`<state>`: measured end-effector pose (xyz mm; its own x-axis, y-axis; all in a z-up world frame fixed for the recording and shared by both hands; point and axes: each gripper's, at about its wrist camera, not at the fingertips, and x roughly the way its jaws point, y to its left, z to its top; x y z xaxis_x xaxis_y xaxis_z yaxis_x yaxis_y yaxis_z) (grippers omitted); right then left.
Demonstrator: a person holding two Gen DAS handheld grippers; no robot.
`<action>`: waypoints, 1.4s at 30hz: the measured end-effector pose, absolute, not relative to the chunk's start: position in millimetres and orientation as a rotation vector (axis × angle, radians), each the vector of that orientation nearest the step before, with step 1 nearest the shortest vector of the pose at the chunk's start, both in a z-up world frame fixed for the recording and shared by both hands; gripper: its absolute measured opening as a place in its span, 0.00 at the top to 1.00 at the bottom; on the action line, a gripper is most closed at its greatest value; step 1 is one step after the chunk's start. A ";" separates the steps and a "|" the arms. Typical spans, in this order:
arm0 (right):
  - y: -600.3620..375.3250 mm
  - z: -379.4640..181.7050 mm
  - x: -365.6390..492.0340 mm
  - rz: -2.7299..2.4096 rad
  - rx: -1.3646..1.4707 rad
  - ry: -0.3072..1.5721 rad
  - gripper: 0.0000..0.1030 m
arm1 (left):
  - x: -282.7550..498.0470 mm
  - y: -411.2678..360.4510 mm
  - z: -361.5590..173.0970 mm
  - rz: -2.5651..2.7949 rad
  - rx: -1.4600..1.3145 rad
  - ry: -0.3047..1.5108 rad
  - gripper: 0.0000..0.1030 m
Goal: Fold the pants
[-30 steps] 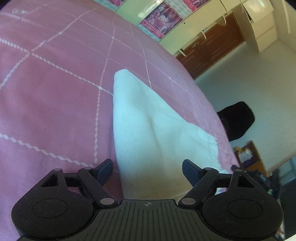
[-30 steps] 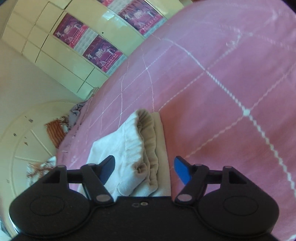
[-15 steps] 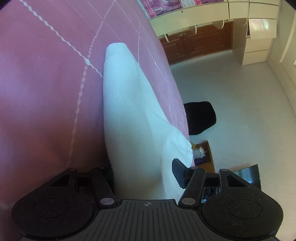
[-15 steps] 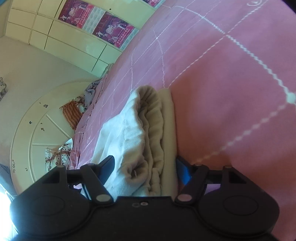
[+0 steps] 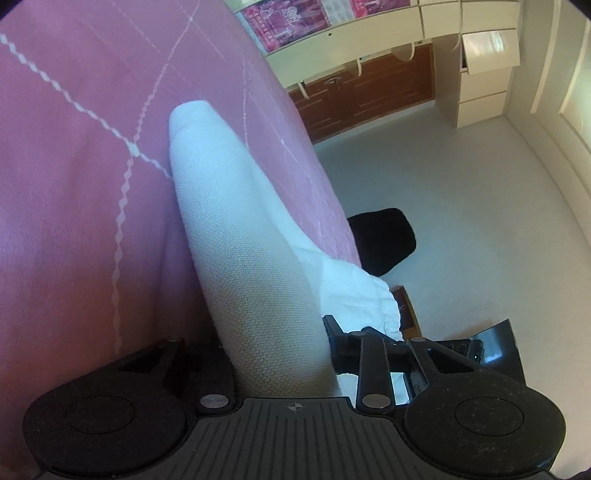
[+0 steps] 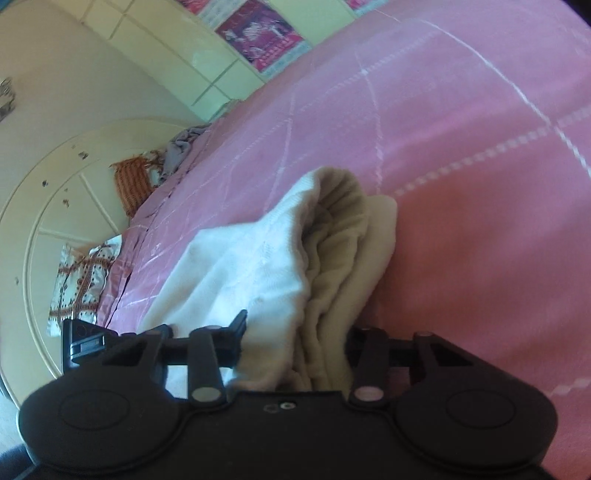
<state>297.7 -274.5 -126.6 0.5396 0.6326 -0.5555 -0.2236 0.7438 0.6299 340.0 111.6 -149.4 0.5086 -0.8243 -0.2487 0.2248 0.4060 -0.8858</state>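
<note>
Pink quilted bedspread (image 5: 74, 184) carries the white pants (image 5: 236, 236), their long axis running straight ahead from the left gripper (image 5: 273, 343), whose jaws have just been closing and now pinch the near end. Only the right wrist view shows the bunched waistband, clamped in the right gripper (image 6: 295, 339), whose jaws have just been closing too.

No legible text is found in either view. Print on the pink posters (image 5: 288, 18) on the cabinet doors (image 6: 221, 74) is too blurred to be read.
</note>
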 end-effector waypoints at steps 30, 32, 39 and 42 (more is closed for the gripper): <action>-263.5 -136.3 443.9 0.473 0.542 0.870 0.37 | 456.1 182.9 -87.8 -0.431 -0.651 0.743 0.53; -269.2 -123.6 426.7 0.480 0.492 0.829 0.41 | 435.2 186.4 -75.8 -0.425 -0.593 0.697 0.42; -237.4 -125.2 424.1 0.460 0.400 0.936 0.33 | 426.1 160.1 -82.0 -0.294 -0.398 0.735 0.24; -239.0 -132.6 416.3 0.423 0.428 0.943 0.32 | 417.0 156.8 -67.0 -0.246 -0.384 0.744 0.24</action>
